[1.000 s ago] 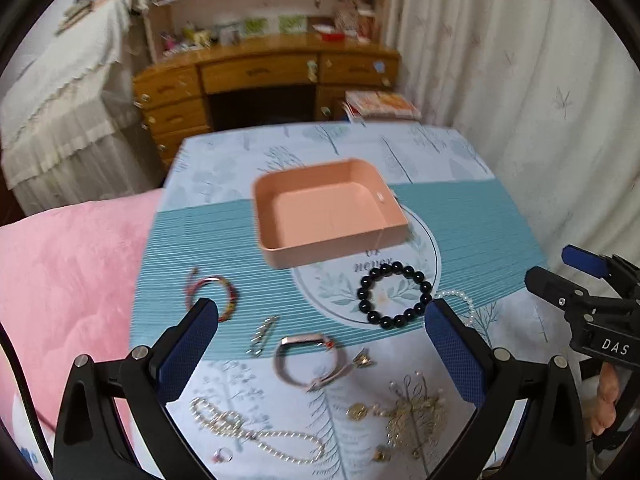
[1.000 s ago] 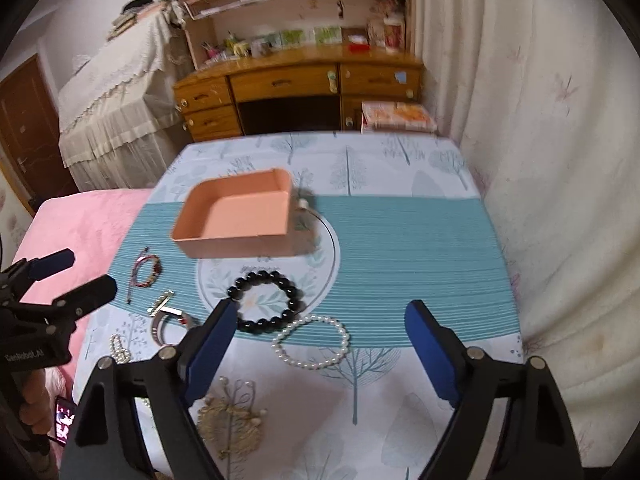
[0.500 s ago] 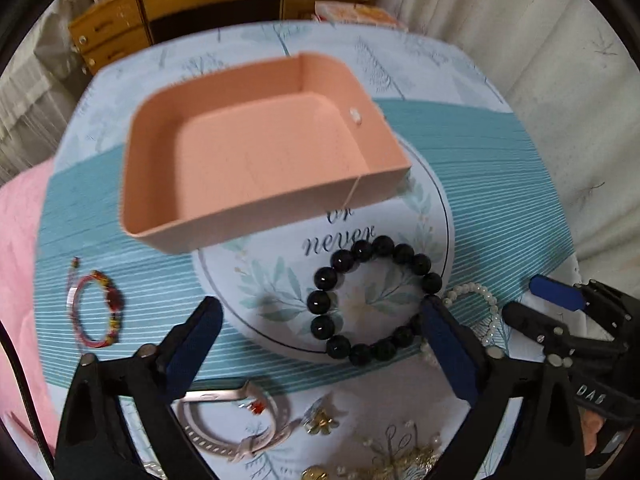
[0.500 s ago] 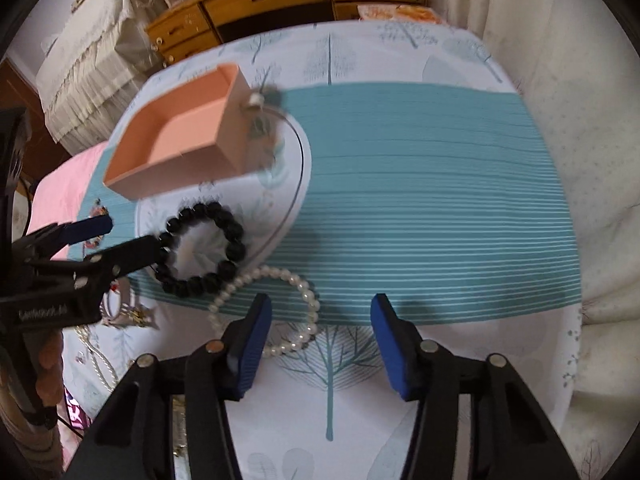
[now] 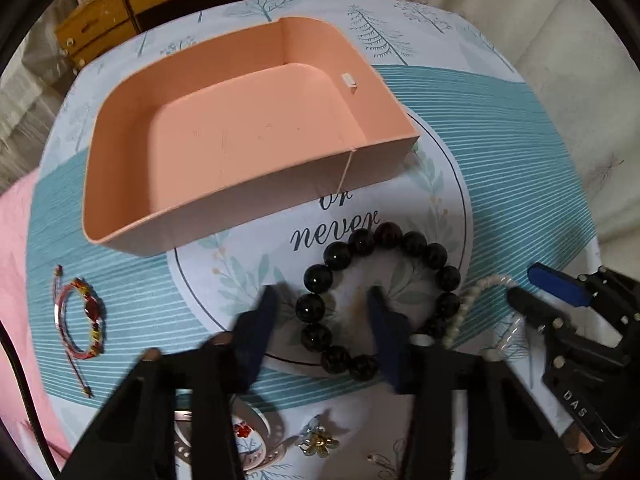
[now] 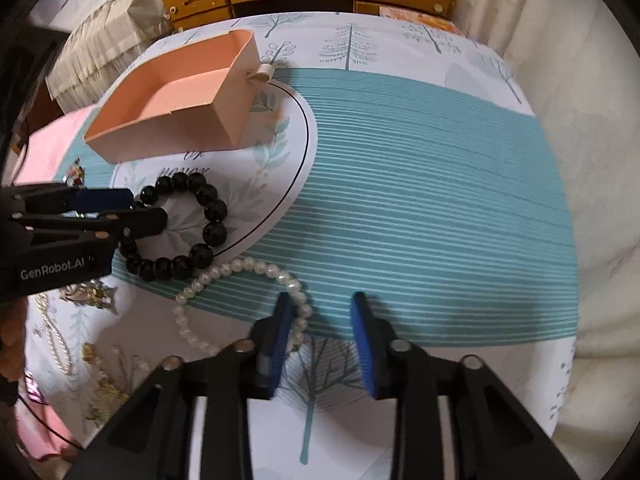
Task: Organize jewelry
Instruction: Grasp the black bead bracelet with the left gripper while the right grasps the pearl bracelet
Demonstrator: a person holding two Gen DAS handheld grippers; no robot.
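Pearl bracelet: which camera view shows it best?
The right wrist view: the pearl bracelet lies almost whole on the cloth, only its near side behind the closing right gripper. The left wrist view catches just a strand behind the black bead bracelet.

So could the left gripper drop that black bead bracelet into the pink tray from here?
Probably yes. The left gripper has its jaws closing around the black bead bracelet. The pink tray sits just beyond it, open-topped and empty, with nothing between them.
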